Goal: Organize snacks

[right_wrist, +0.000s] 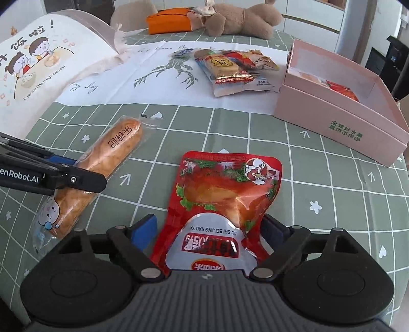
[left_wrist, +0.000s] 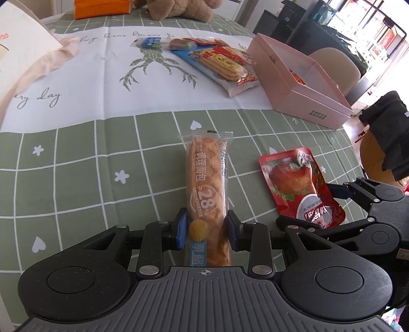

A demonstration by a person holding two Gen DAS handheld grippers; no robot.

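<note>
The left gripper pinches a long golden bread stick in clear wrap, on the checked tablecloth. The right gripper stands spread around a red roast-duck pouch. The pink box holds some red packets.

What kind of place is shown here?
Probably a home dining room: a table with a green checked tablecloth, a teddy bear lying at its far end, and chairs beside it.
</note>
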